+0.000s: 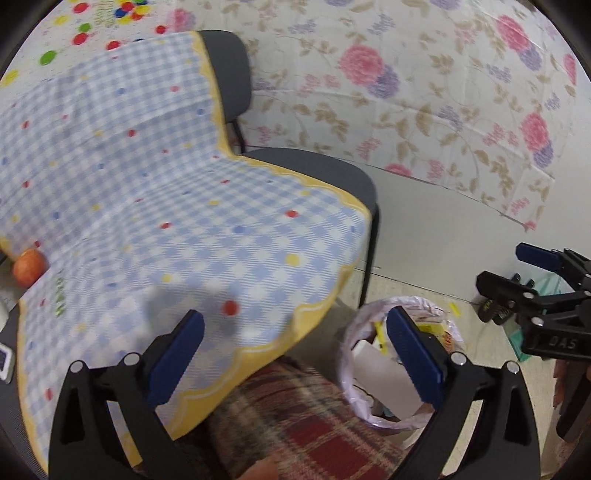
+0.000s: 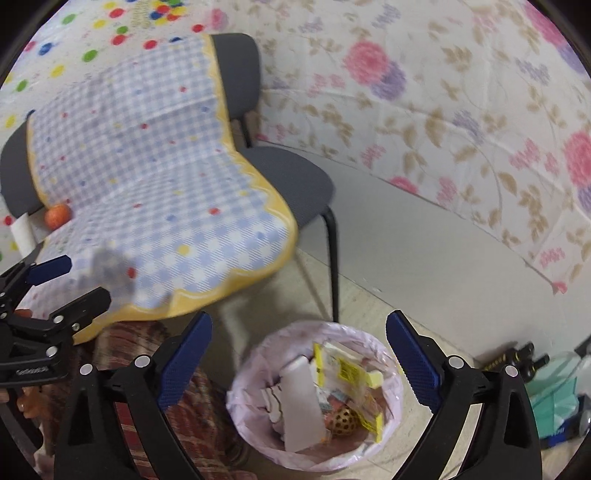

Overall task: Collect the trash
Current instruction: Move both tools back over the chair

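A floral sheet [image 2: 443, 110] covers the wall behind everything, with a dotted sheet [image 2: 122, 22] beside it at the upper left. In front of them stands a dark grey chair [image 2: 295, 181] draped in a blue-and-white checked cloth [image 2: 147, 166] with a yellow scalloped border and coloured dots. On the floor below the chair's front edge sits the trash bin [image 2: 391, 417], lined with a pale pink bag; the collected trash lies inside it: a tall white card piece [image 2: 301, 398], yellow wrappers [image 2: 347, 373], crumpled paper and a small gold ball with dark spots [image 2: 343, 419]. A red plaid fabric [image 1: 295, 417] shows just beside the bin, under the cloth's hanging edge. The left gripper [image 1: 295, 354] hangs above the cloth's front edge and the plaid fabric, its blue-padded fingers [image 1: 173, 354] spread wide with nothing between them. The right gripper [image 2: 299, 365] hovers over the bin, fingers [image 2: 413, 362] likewise released and empty, the bin's opening showing between them. An orange fruit [image 2: 57, 216] rests at the chair's far left side, next to a white roll [image 2: 22, 232]. Dark bottles [image 2: 517, 356] and a green bag [image 2: 554, 402] lie on the floor at the right.
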